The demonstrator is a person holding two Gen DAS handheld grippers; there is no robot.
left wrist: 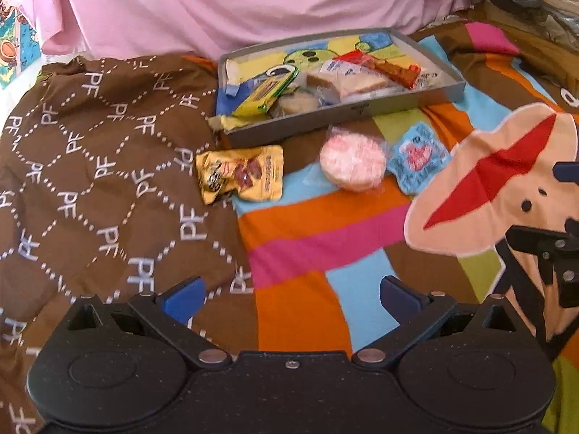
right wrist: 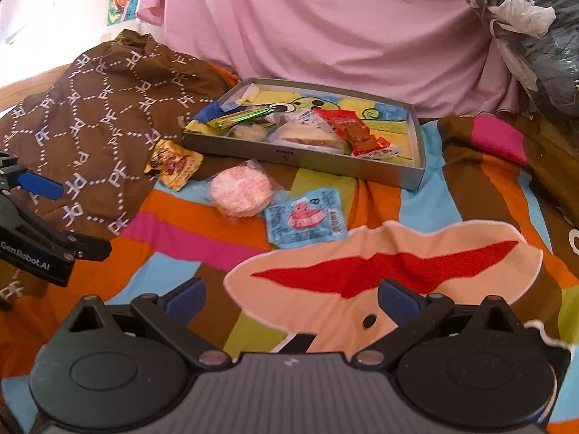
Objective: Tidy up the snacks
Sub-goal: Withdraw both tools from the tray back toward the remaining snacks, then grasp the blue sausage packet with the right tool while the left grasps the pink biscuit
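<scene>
A grey shallow tray [left wrist: 325,115] [right wrist: 307,161] lies on the bedspread and holds several wrapped snacks, among them a yellow-green packet [left wrist: 264,94] and a red-orange bar [left wrist: 383,67] [right wrist: 349,128]. In front of it lie a yellow pouch [left wrist: 240,177] [right wrist: 173,162], a round pink-white wrapped snack [left wrist: 353,166] [right wrist: 240,191] and a blue sachet [left wrist: 418,159] [right wrist: 305,217]. My left gripper [left wrist: 289,298] is open and empty, well short of these snacks. My right gripper [right wrist: 291,298] is open and empty too, nearer me than the blue sachet.
A brown patterned cloth [left wrist: 90,166] [right wrist: 101,108] bunches up at the left, beside the yellow pouch. Pink fabric [left wrist: 235,3] [right wrist: 325,18] hangs behind the tray. Crumpled bags [right wrist: 524,36] sit at the far right. The colourful bedspread [left wrist: 318,246] lies under both grippers.
</scene>
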